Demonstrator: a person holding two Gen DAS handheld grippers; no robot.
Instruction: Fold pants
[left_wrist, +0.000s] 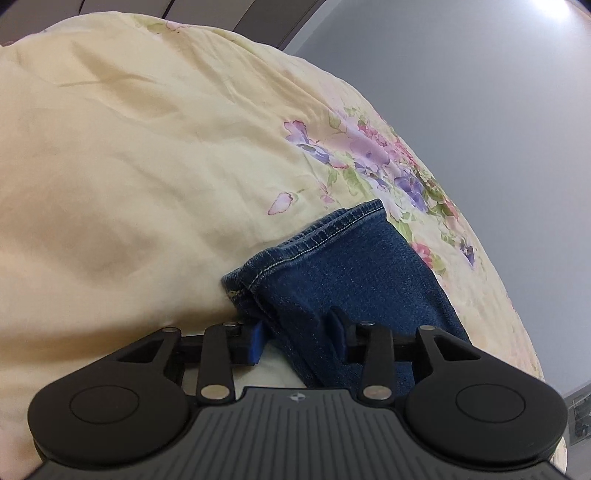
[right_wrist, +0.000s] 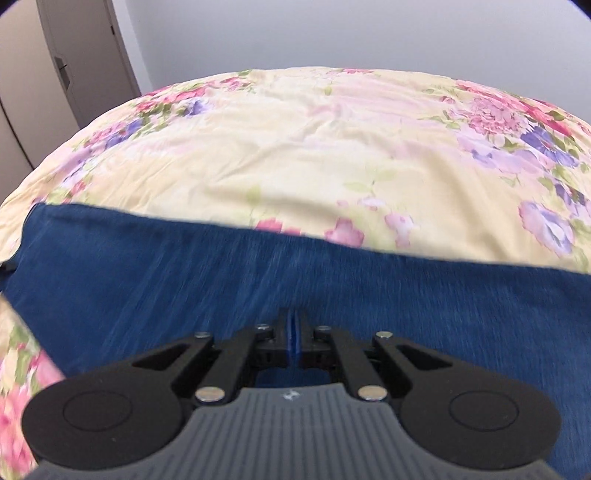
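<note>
Bedroom — floral quilt (right_wrist: 295, 147)

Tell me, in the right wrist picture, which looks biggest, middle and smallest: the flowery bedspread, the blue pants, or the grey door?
1. Flowery bedspread, covering the most picture.
2. Blue pants; they sit nearer the camera, so first and second are unsure.
3. Grey door, a small strip at the top left.

Black claws (left_wrist: 299, 328) (right_wrist: 294, 334), blue pads, silver screws, apparently ribbed grey housings.

Jeans hem (left_wrist: 332, 266) between parted tongs (left_wrist: 301, 332)
</note>
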